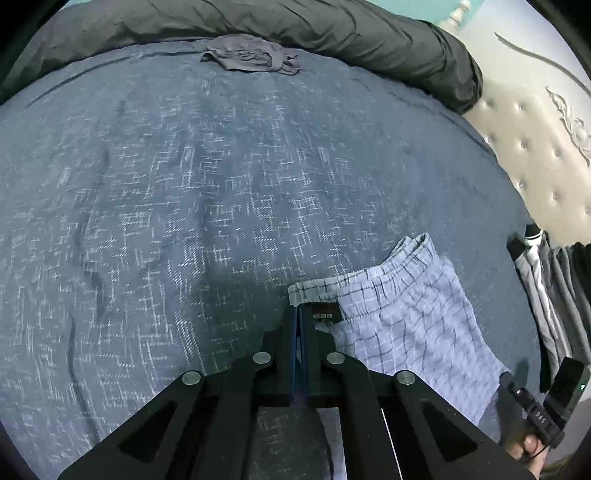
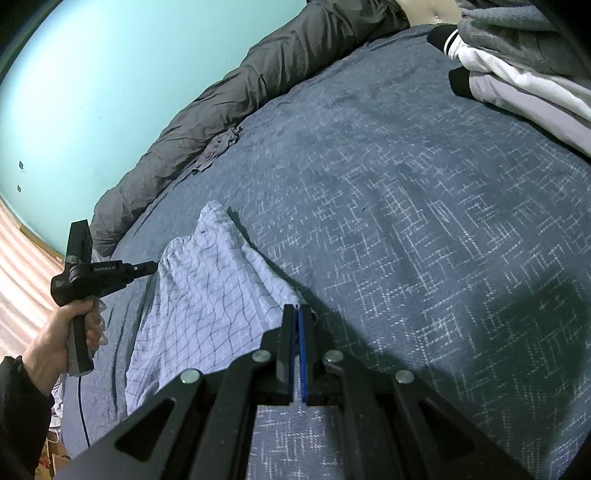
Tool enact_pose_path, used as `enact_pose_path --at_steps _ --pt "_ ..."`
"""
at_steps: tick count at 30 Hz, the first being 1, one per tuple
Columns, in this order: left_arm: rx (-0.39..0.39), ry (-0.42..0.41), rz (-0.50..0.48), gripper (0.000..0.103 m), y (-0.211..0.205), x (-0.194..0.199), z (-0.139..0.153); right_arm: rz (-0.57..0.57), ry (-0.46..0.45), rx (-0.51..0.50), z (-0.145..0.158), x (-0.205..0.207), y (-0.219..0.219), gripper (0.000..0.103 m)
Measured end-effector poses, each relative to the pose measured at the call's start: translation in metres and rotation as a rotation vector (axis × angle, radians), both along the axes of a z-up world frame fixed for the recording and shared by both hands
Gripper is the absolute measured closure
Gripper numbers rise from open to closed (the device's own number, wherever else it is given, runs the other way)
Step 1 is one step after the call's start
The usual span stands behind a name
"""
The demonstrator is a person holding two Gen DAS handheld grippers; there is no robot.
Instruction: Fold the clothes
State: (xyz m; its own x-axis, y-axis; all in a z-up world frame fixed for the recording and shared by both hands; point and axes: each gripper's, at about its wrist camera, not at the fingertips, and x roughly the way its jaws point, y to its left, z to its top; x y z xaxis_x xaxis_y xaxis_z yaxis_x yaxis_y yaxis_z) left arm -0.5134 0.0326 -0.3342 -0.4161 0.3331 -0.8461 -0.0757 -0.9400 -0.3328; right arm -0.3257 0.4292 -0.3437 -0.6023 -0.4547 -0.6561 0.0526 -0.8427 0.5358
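Blue patterned bedspread, grey rolled duvet, tufted cream headboard, turquoise wall

Light: dim, cool, even.
Shadows: soft dark patches on the bed cover, nearest each claw.
Blur: slight smear, left view.
Edges: strong fisheye bending, black corners.

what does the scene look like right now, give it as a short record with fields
surface: blue bedspread with white line pattern
garment in work: light blue checked cotton shorts, lying on the bedspread
left tongs: shut on the waistband corner of the shorts
right tongs: shut on another edge of the shorts
other clothes: small crumpled grey garment at the far edge; folded pile of grey and white clothes
bedding: dark grey quilt along the far side
fold state: shorts not yet folded flat, fabric bunched
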Motion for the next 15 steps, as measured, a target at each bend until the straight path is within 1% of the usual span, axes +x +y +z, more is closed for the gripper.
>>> enact_pose_path --at_steps 4,6,8,10,11,13,15 --pt "-0.015 0.013 0.009 0.1 0.0 0.005 0.002 -0.013 -0.016 0.003 -0.002 0.0 0.002 0.102" --pt "0.002 0.014 0.019 0.097 -0.001 0.01 0.002 -0.02 -0.019 -0.001 -0.002 0.0 0.003 0.102" --pt "0.022 0.017 0.03 0.093 -0.004 0.013 0.002 -0.025 -0.027 -0.004 -0.003 0.0 0.004 0.102" --pt "0.032 0.021 0.031 0.082 -0.004 0.018 0.002 -0.034 -0.042 -0.005 -0.006 -0.001 0.005 0.101" --pt "0.043 0.021 0.025 0.081 -0.005 0.02 0.001 -0.042 -0.051 -0.007 -0.007 -0.001 0.006 0.101" --pt "0.056 0.014 0.025 0.073 -0.004 0.021 -0.002 -0.057 -0.055 -0.021 -0.007 0.0 0.009 0.101" --pt "0.075 0.011 0.027 0.071 -0.004 0.021 -0.005 -0.077 -0.043 -0.016 -0.004 0.001 0.013 0.101"
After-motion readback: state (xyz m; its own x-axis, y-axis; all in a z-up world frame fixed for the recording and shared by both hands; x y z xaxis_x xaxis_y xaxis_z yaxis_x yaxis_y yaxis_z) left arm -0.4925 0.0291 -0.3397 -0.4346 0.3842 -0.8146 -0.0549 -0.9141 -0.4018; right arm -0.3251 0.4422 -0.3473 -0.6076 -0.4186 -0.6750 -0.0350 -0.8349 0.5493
